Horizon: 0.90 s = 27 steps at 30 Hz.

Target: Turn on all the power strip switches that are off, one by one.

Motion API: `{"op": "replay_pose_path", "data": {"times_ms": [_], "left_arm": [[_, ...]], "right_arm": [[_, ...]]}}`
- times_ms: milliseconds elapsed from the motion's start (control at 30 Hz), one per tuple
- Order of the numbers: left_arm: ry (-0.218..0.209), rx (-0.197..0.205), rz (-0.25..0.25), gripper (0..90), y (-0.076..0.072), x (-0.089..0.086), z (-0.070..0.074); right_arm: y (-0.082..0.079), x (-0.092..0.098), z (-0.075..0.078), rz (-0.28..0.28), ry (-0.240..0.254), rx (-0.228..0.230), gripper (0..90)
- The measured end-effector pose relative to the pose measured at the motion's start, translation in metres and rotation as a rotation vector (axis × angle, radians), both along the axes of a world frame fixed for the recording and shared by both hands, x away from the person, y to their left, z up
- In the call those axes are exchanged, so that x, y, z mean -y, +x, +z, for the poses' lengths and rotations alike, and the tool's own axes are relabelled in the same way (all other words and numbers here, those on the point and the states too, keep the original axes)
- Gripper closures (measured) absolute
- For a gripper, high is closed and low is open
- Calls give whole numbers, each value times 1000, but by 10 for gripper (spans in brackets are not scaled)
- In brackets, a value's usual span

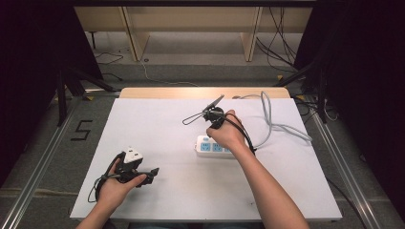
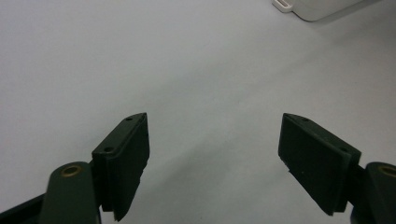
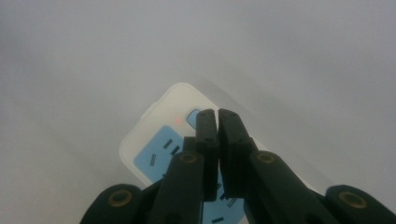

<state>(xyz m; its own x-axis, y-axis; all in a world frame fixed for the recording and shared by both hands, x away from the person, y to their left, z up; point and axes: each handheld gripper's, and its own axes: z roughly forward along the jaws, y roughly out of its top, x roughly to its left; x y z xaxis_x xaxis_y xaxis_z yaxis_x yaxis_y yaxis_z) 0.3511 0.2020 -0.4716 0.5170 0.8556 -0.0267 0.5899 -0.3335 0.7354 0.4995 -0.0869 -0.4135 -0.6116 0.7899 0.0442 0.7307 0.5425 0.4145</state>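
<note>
A white power strip [image 1: 210, 147] with light-blue socket faces lies right of the table's middle; a small red light [image 3: 178, 121] glows at its end. My right gripper [image 1: 216, 125] hangs just above that end and points down at it. In the right gripper view its jaws [image 3: 217, 114] stand almost together with only a thin slit and nothing between them. My left gripper [image 1: 150, 175] rests low at the table's front left, aimed toward the strip. Its jaws [image 2: 215, 140] are wide apart over bare table, with a corner of the strip [image 2: 317, 7] far ahead.
The strip's grey cable [image 1: 272, 121] loops over the back right of the white table [image 1: 167, 129] and off its far edge. A wooden bench stands beyond the table, with dark frames and loose cables on the floor at both sides.
</note>
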Motion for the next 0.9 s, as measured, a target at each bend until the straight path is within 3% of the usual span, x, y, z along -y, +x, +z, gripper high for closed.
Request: {"op": "replay_pose_path", "data": {"times_ms": [900], "left_arm": [[3, -1, 2, 248, 0, 0, 0]], "right_arm": [[-34, 31, 7, 24, 38, 57, 814]]}}
